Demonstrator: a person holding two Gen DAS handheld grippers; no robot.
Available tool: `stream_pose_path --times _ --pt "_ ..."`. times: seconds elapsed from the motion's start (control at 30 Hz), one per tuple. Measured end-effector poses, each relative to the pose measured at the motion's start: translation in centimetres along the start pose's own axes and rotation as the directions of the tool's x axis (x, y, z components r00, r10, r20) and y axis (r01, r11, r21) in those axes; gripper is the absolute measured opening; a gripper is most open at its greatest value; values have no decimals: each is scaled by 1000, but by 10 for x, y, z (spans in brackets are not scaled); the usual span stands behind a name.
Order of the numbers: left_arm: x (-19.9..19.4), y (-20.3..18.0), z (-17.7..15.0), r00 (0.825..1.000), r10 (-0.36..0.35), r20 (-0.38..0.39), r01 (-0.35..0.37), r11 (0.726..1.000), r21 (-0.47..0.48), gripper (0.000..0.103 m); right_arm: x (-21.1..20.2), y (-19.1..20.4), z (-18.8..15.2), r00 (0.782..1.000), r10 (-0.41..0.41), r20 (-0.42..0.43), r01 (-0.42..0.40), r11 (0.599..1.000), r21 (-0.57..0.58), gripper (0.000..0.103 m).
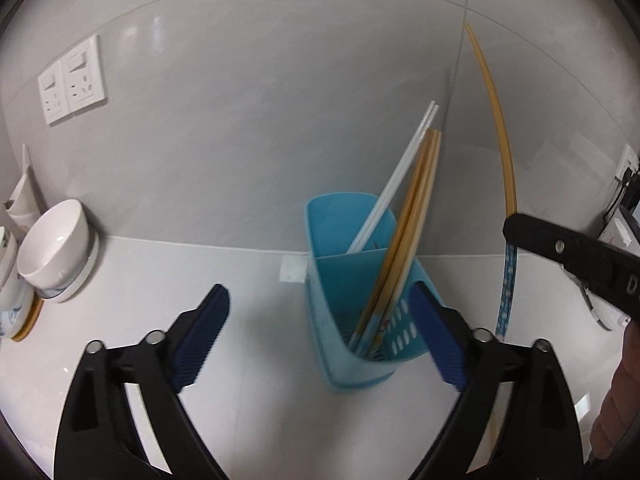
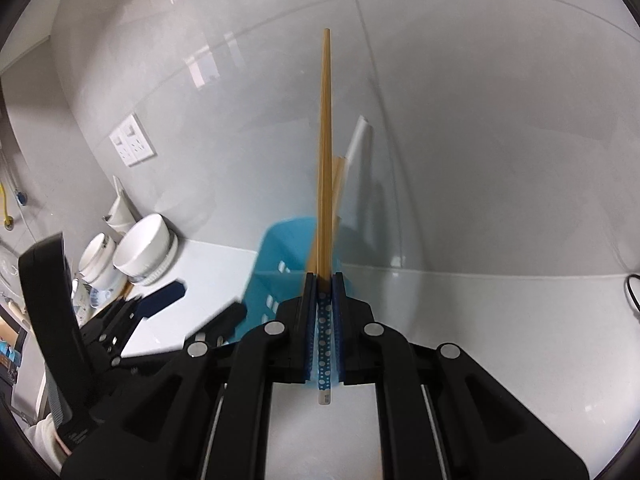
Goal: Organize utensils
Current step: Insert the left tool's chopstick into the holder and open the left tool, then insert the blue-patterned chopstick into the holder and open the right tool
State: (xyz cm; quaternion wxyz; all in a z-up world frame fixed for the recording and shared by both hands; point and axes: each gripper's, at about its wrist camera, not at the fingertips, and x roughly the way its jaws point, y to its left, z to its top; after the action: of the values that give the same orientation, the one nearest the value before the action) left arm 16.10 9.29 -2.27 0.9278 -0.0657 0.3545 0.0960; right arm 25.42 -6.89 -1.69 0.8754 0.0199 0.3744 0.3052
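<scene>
The right gripper [image 2: 325, 300] has its jaws clamped on a single chopstick [image 2: 325, 152], gripping the blue dotted end, with the tan shaft running up toward 12 o'clock in the right wrist view and the whitish tip poking out below the pads toward 6. In the left wrist view that same chopstick [image 1: 496, 120] stands upright at about 2 o'clock, well right of the holder [image 1: 344, 280], and passes behind the black finger of the right gripper [image 1: 520, 228]. The left gripper [image 1: 320, 336] has its jaws wide apart, one blue pad at 8 o'clock and the other at 4, with the holder standing between them; the right pad looks to be touching or just beside the holder's slotted front wall, I cannot tell which. The holder is blue, split into a back and a front compartment. White chopsticks [image 1: 400, 176] lean in the back one, tan chopsticks [image 1: 412, 216] in the front one, all tilted toward 1 o'clock. On the counter [image 1: 224, 272], far at 9 o'clock, a white bowl [image 1: 56, 244] sits tilted on a plate [image 1: 86, 276]. Sockets [image 1: 72, 80] are on the wall at 10 o'clock.
</scene>
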Motion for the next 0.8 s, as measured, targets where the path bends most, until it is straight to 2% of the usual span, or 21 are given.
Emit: stream_pose_path --times 0.07,0.2,0.57,0.8 --pt "-4 5 -3 1000 12 -5 -12 1000 -1 97 1 4 2 1000 22 16 -22 1000 6 7" --pt "-8 13 -9 999 31 -33 -31 1000 -1 97 7 14 5 998 34 47 -33 999 -8 7" --pt "-14 34 -11 997 50 -61 -52 998 -28 97 29 24 -2 995 27 94 -26 1000 -15 7" --pt "-10 45 -11 995 60 -77 -63 997 -46 97 49 24 -13 997 12 77 -12 1000 -6 7"
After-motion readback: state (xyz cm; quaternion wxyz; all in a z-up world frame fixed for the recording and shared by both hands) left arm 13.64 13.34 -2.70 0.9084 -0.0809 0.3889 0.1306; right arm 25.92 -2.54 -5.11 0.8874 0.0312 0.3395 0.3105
